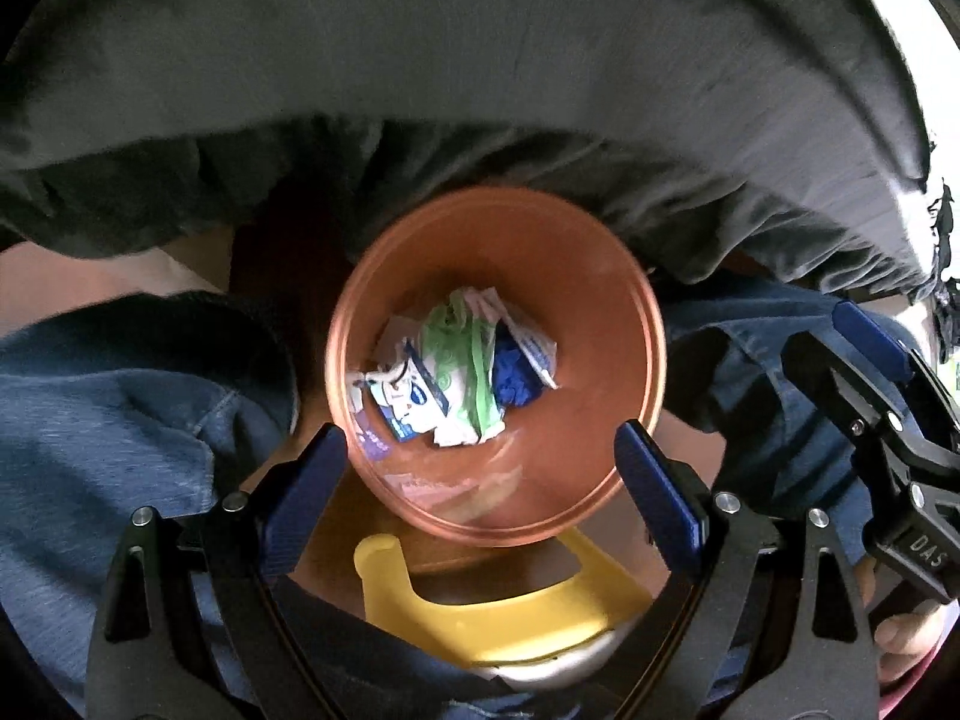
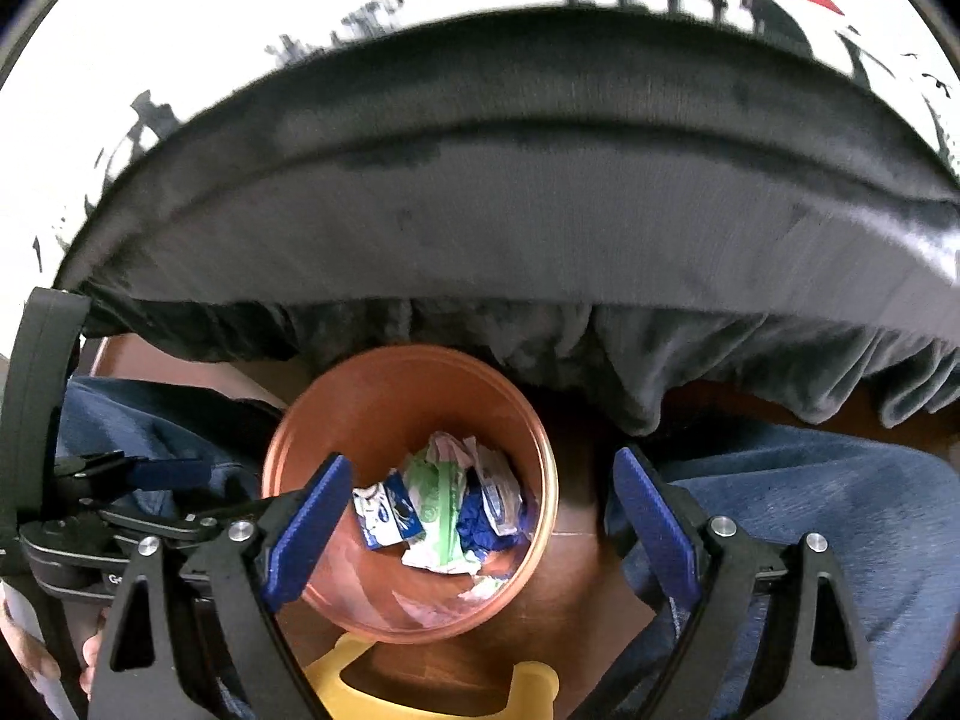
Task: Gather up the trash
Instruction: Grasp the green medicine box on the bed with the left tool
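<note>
Now both claws, left gripper (image 1: 480, 480) and right gripper (image 2: 480, 516), wide open, holding nothing; trash (image 1: 456, 372) sits in orange bin (image 1: 600, 420); bin between knees, bump could tip it

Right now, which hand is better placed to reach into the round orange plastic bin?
Left, probably. The left tool is open and frames the round orange plastic bin; the right tool is open but sits off to its side.
</note>
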The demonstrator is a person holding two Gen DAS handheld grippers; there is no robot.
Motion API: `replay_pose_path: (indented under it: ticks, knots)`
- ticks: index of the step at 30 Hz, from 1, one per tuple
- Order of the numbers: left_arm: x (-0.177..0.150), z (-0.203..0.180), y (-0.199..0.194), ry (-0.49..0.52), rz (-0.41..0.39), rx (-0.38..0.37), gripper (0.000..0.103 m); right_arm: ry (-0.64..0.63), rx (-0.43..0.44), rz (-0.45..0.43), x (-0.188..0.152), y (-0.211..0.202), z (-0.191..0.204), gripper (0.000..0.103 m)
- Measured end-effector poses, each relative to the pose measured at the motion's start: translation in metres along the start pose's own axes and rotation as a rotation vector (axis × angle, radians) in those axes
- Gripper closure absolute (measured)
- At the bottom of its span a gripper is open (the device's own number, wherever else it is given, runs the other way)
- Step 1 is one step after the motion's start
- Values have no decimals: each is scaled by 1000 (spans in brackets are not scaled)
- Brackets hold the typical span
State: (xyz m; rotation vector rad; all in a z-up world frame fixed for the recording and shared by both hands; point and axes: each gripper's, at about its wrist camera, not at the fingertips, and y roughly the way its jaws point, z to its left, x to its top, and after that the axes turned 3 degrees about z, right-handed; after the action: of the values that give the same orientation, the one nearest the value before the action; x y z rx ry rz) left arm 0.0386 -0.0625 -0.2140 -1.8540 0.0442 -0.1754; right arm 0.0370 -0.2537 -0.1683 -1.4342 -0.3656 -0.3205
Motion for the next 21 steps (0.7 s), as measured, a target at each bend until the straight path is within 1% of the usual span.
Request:
replay_pose_path:
  ticks: [2,6,7,9,11,13,14,15,16,19,21]
  knots:
    - [0,-1,-15,2,-32,-12,15,-7,8,-29,6,-13,1,16]
    - [2,-4,-55,14,-129,-6,15,-13,28,-103,24,-41,-3,15]
    - [4,-6,-68,19,-162,-1,15,-12,41,-137,34,-52,-6,15]
    - [12,-10,-96,29,-237,5,15,-7,55,-176,47,-65,-9,13]
    - [24,-13,-117,42,-282,11,15,5,73,-224,65,-80,-16,12]
    - [46,-16,-140,70,-335,11,13,23,90,-257,80,-91,-23,11]
    - [57,-16,-148,77,-349,21,12,34,97,-272,89,-95,-27,11]
    - [74,-17,-158,84,-374,36,12,39,98,-281,94,-96,-29,11]
    - [83,-17,-165,88,-390,36,12,44,92,-294,101,-100,-32,11]
    - [132,-21,-189,111,-427,-3,12,65,79,-311,119,-103,-42,11]
    - [164,-25,-200,123,-452,-12,11,79,70,-309,133,-103,-50,11]
